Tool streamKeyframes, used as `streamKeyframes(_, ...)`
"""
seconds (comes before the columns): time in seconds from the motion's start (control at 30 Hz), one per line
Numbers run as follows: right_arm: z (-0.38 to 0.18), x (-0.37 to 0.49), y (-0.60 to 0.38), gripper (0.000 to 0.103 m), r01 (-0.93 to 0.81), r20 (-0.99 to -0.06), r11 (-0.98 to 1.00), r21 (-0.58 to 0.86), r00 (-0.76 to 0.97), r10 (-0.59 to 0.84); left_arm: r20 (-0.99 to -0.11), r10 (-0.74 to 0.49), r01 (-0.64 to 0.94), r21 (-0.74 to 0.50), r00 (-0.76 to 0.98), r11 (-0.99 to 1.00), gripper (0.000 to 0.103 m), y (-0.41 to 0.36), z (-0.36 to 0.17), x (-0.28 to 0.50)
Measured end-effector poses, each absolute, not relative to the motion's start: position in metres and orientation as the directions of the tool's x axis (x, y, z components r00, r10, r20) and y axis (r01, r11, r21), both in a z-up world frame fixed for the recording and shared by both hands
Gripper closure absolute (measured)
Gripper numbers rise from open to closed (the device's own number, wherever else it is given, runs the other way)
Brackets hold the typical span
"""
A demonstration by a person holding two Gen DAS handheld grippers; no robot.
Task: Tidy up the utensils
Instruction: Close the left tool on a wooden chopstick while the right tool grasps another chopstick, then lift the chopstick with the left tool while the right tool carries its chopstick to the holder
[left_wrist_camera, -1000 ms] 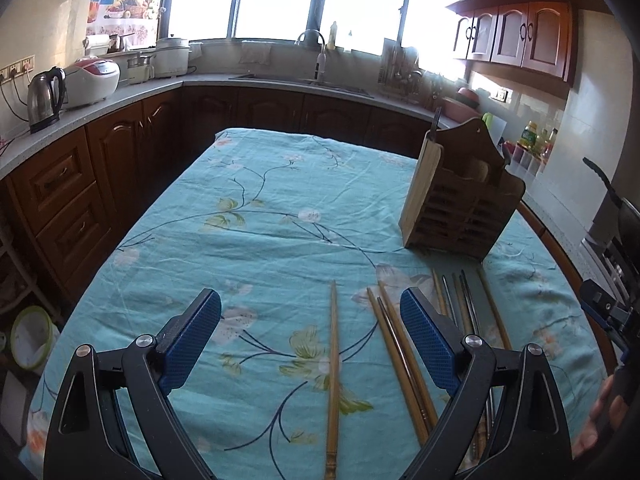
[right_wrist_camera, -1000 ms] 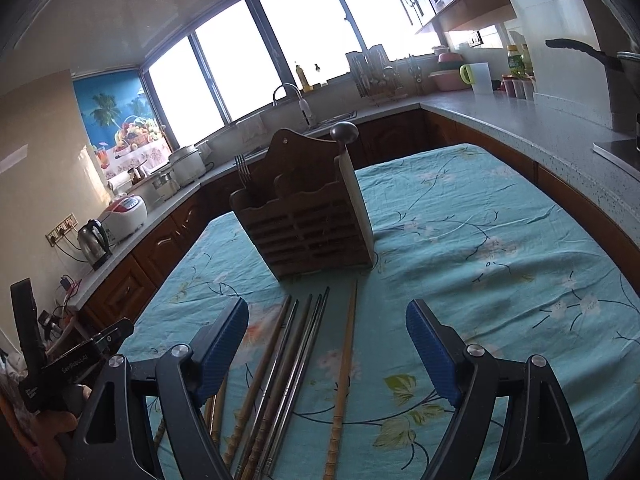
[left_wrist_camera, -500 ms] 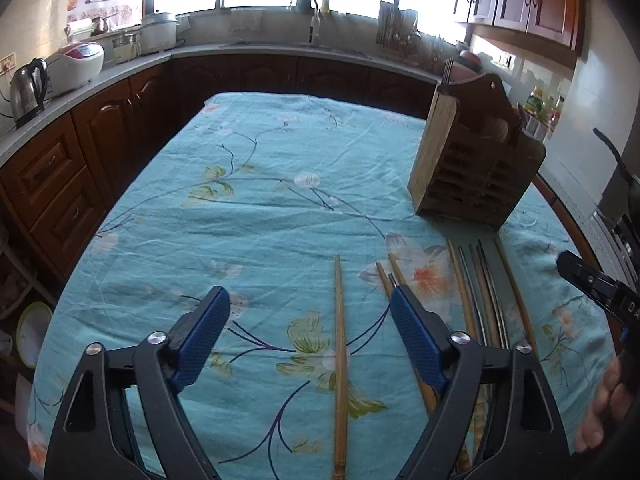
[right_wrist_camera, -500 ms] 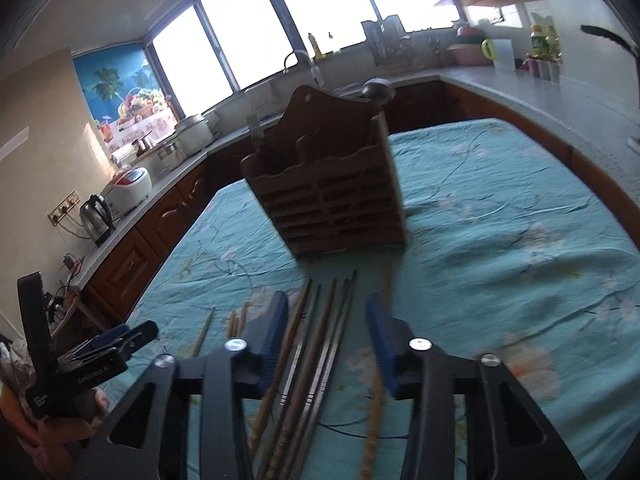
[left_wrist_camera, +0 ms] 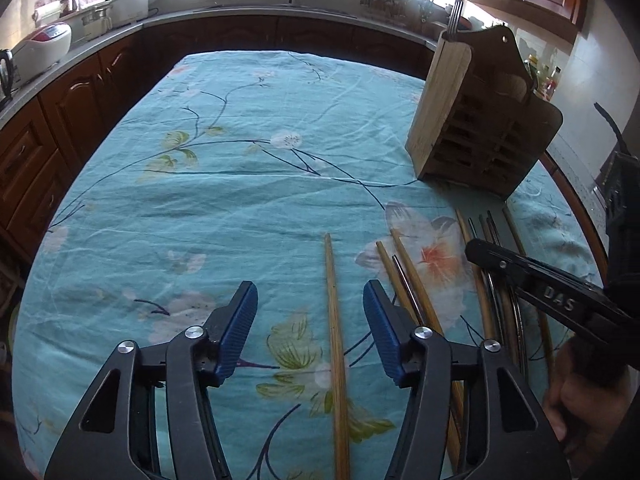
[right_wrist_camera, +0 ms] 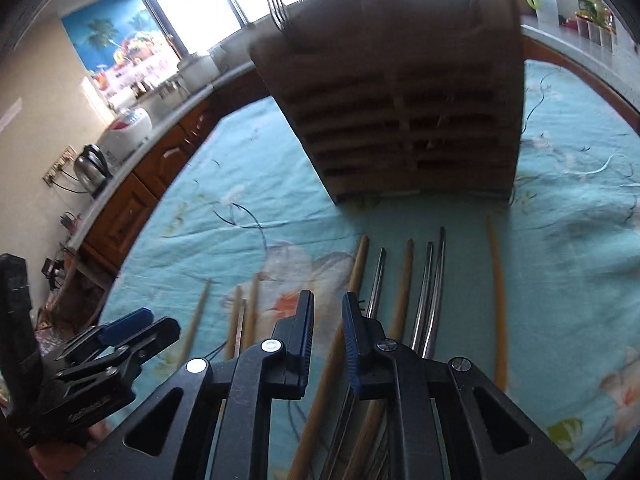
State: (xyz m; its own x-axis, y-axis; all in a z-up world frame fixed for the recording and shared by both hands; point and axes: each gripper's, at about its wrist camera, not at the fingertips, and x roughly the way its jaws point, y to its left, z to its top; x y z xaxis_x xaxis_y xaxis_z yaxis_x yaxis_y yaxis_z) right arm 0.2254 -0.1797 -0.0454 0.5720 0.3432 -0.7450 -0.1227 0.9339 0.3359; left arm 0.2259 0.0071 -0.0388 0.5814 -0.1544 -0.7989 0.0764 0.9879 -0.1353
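So the left hand-held gripper [left_wrist_camera: 310, 322] hangs over the near part of the bench [left_wrist_camera: 224, 200], which is covered in a teal flowered cloth. Its jaws have just been closing and stand about half open, with nothing gripped. A single wooden chopstick [left_wrist_camera: 335, 336] lies on the cloth in the gap between the blue pads [left_wrist_camera: 239, 326], nearer the right pad, and neither pad touches it. It points lengthwise toward the bench's far edge.

Just right of that gripper there's a small group of two wooden chopsticks and a thin metal one [left_wrist_camera: 404, 280], and further toward the right edge a bigger bunch of wood and metal chopsticks [left_wrist_camera: 496, 288] lying side by side.

The right hand-held gripper [right_wrist_camera: 327, 316] is angled down over that bigger bunch. Its jaws have also just been closing and now leave only a narrow gap. A wooden chopstick [right_wrist_camera: 352, 280] runs through that gap, and I can't tell whether the pads actually press on it. In the left view a hand [left_wrist_camera: 580, 412] holds that gripper near the right edge.

The wooden utensil holder [left_wrist_camera: 480, 120] stands upright toward the far right of the bench, just beyond the chopstick tips, with a fork [right_wrist_camera: 277, 8] sticking out of the top.
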Motion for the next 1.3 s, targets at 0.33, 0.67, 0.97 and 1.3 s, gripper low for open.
streamKeyframes(0.33,-0.050,0.251,-0.164,0.092,-0.133,-0.782,0.965,0.226,0.567,0.261,-0.819,-0.125,0.136,-0.058,0.560,0.989,0.081,-0.016,-0.049,0.245)
streamKeyframes(0.67,-0.050,0.246,-0.164,0.097,-0.139,-0.770,0.960,0.243,0.574,0.278,-0.813,-0.165,0.127,-0.113,0.559,0.985,0.098,-0.006,-0.046,0.242)
streamKeyframes(0.97,-0.011,0.207,-0.179,0.098,-0.174,-0.689,0.928,0.331,0.628,0.363,-0.736,-0.258,0.127,-0.230,0.626,0.965,0.098,0.015,0.000,0.213)
streamKeyframes(1.3,0.054,0.167,-0.210,0.098,-0.189,-0.563,0.904,0.384,0.728,0.391,-0.613,-0.311,0.183,-0.264,0.727,0.947,0.098,0.020,0.068,0.186)
